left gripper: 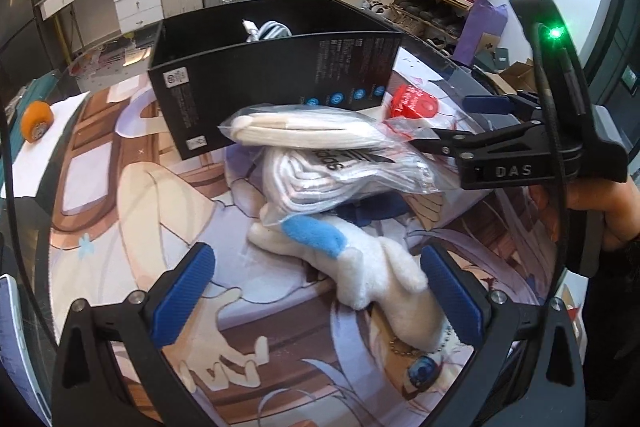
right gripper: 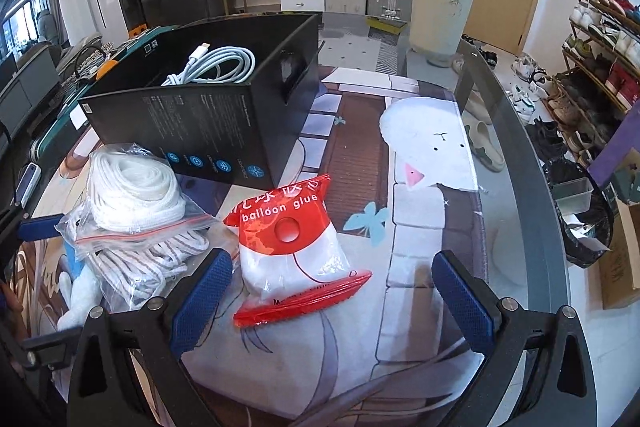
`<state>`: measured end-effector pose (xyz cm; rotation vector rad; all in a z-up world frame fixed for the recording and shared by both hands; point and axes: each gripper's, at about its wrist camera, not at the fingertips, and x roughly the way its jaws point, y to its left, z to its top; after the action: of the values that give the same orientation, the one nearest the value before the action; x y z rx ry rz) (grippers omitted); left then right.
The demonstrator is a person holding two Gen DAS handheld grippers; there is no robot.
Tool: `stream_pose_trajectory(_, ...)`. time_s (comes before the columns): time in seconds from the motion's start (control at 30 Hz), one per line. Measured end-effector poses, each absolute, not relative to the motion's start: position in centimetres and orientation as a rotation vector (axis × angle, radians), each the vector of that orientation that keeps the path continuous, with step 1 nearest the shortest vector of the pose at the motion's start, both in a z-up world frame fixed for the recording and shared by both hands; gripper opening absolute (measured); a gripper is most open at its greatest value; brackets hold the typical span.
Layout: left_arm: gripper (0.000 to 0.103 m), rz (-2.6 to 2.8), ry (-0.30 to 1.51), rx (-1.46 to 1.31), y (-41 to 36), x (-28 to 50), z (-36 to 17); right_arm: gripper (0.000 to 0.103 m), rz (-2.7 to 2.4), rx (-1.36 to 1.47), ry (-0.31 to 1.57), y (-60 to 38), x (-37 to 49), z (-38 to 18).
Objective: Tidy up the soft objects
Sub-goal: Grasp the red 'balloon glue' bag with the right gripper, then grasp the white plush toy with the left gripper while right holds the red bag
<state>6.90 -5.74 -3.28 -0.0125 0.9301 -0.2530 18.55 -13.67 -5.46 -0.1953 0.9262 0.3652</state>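
Fig.: sorting barely begun. Black box (right gripper: 208,115) at the surface's far side holds only a white cable (right gripper: 218,65). Bagged laces (right gripper: 134,195), bagged socks (left gripper: 344,179), plush toy (left gripper: 360,259) and glue packet (right gripper: 296,247) lie outside, near edge. Left gripper (left gripper: 316,291) and right gripper (right gripper: 332,303) both spread wide, nothing held.

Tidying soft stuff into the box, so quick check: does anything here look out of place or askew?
Yes. The black box holds only a white cable, not a soft item. Two bagged laces lie piled crookedly over a plush toy, and the balloon glue packet lies loose beside them.
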Motion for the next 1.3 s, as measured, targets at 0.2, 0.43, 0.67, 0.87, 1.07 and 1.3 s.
stream_pose_trajectory(0.2,0.103,-0.269,0.940,-0.026,-6.0,6.9,-3.6,0.091,0.388,-0.204,0.931,-12.7,18.8,-5.5)
stream_pose_trajectory(0.43,0.103,-0.290,0.965,-0.029,-5.6,7.1,-3.7,0.062,0.431,-0.209,0.920,-12.6,18.3,-5.2)
stream_pose_trajectory(0.67,0.103,-0.301,1.006,-0.006,-4.6,7.3,-3.5,0.057,0.455,-0.231,0.918,-12.8,17.3,-5.1)
stream_pose_trajectory(0.87,0.103,-0.304,1.028,0.001,-2.9,6.8,-3.3,0.057,0.463,-0.248,0.916,-12.7,16.5,-5.1)
stream_pose_trajectory(1.07,0.103,-0.284,1.034,-0.003,-1.0,6.3,-3.3,0.057,0.472,-0.262,0.913,-12.3,16.2,-5.2)
stream_pose_trajectory(1.3,0.103,-0.247,1.021,0.016,-1.1,6.6,-3.4,0.057,0.481,-0.266,0.916,-12.4,16.0,-5.1)
